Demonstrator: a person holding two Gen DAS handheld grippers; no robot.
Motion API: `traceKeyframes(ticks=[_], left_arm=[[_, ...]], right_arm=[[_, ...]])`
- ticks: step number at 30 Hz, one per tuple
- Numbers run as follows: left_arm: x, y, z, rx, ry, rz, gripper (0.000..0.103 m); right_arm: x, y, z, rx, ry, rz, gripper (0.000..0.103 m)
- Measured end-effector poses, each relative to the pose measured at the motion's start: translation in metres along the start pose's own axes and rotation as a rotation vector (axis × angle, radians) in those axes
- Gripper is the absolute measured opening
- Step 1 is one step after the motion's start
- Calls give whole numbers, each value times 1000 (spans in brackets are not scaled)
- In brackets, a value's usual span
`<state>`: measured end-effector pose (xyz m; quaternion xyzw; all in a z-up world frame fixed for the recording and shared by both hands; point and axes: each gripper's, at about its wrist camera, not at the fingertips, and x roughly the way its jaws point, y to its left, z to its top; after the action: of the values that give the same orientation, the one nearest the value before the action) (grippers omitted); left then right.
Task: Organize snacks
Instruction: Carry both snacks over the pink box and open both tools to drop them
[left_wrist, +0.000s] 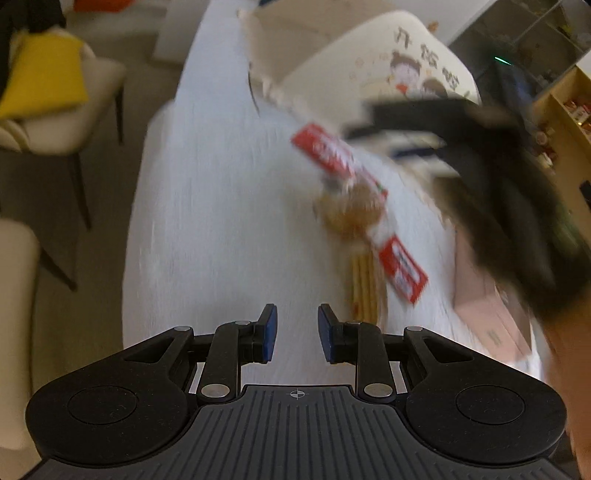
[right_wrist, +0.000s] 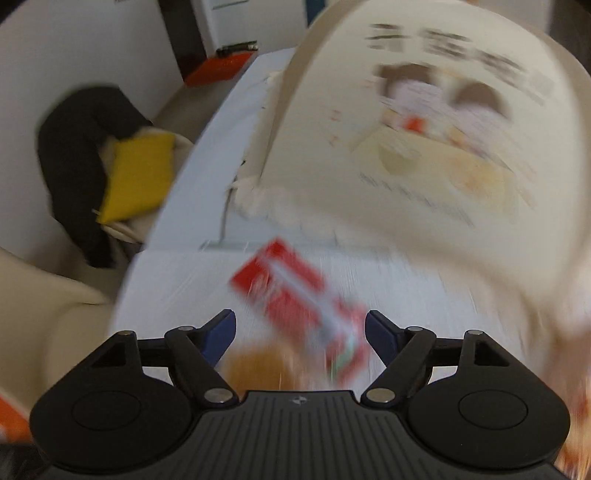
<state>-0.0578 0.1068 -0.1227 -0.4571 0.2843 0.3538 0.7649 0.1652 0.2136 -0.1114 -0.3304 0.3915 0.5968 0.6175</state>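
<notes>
1. White tabletop carries the snacks; a red-and-white snack packet lies slantwise on it, in front of a cream fabric storage bin printed with cartoon figures, probably the container the snacks are meant for
2. Left gripper: blue pads slightly parted, nothing between them; it hangs over bare table just left of the packet, apparently free to assist
3. Right gripper: jaws spread wide, poised above the same packet with its red end showing between them; no pad presses on it, so it is not grasped
4. Pink box sits at the near right table edge, half hidden by the blurred right tool
5. Yellow cushion rests on a chair, far left, off the table
</notes>
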Motion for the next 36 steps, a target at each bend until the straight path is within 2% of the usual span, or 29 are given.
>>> traceKeyframes(ticks=[3,4,5,9,13,18,19,21,25,26,27,29,31,33,36], left_arm=[[-6,12,-14,-5,42,-38,28],[-6,14,-16,-7,49,-48,28],[-6,16,-16,-11,56,-58,28],[-2,18,-9,-56,68,-76,28],[0,2,-3,-20,68,-75,28],[1,-23,-11,5,82,-52,28],[1,-27,-13,7,80,-43,28],[-2,-36,-18,20,75,-20,28],[2,-62,-10,67,84,-4,28],[5,-74,-2,103,70,-9,28],[9,-86,8,147,54,-18,28],[28,-116,29,278,53,3,28],[63,-139,48,383,86,66,28],[95,-147,59,411,117,139,28],[138,-149,66,424,191,181,32]], right_arm=[[58,2,16,-22,142,-34,78],[59,0,15,-13,134,-19,78],[55,-2,13,-3,136,0,75],[28,-12,-18,17,204,96,40],[-1,-23,-67,75,241,149,29],[-36,-27,-132,136,282,238,10],[-43,-26,-144,134,290,259,10],[-62,-24,-161,92,264,237,10],[-109,-35,-188,52,141,179,15],[-117,-40,-193,52,114,153,24],[-125,-48,-198,51,92,125,42],[-130,-53,-207,50,53,79,65],[-130,-59,-213,71,36,51,67],[-128,-66,-223,98,30,24,66],[-127,-72,-238,120,16,-4,66]])
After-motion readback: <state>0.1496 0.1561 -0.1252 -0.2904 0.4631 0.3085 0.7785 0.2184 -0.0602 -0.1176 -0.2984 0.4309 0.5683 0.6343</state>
